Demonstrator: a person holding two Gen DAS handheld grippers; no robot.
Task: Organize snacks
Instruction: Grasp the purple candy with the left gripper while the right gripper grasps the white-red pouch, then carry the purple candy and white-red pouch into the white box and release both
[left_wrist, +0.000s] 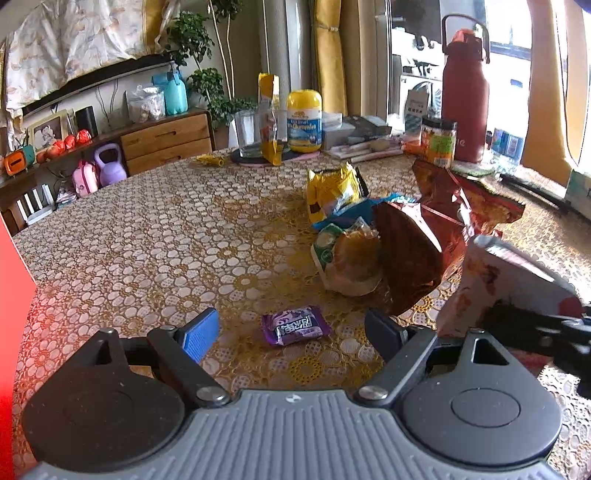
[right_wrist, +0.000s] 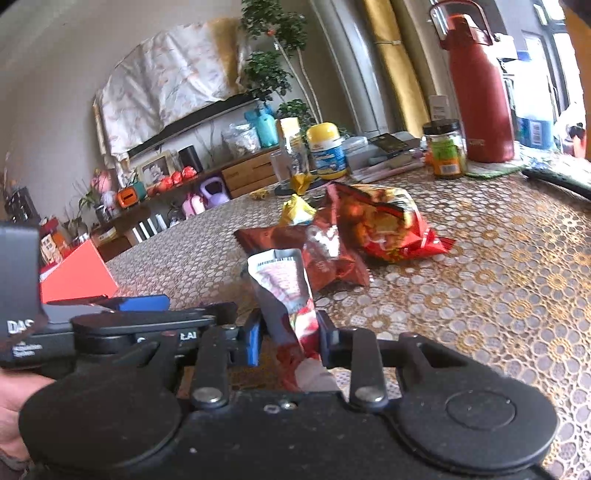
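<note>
The right tool (right_wrist: 288, 341) was clenched on a white-and-red snack pouch (right_wrist: 286, 291), lifting it clear of the surface (right_wrist: 498, 295). The left tool (left_wrist: 291, 332) hung released over a purple candy packet (left_wrist: 295, 325), likely next, near the snack pile (left_wrist: 369, 236).

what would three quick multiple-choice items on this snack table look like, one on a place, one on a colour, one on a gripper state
1. Where does the purple candy packet lie?
A. on the table between the left gripper's fingers
B. inside the glass
C. on the sideboard

2. What colour is the tall bottle?
A. green
B. dark red
C. white

3. What is the right gripper doing?
A. open over nothing
B. shut on a glass
C. shut on a white and red snack packet

Answers: 1 A, it lies on the tablecloth ahead of the open left gripper. 2 B, its body is dark red. 3 C, both fingers press the packet.
</note>
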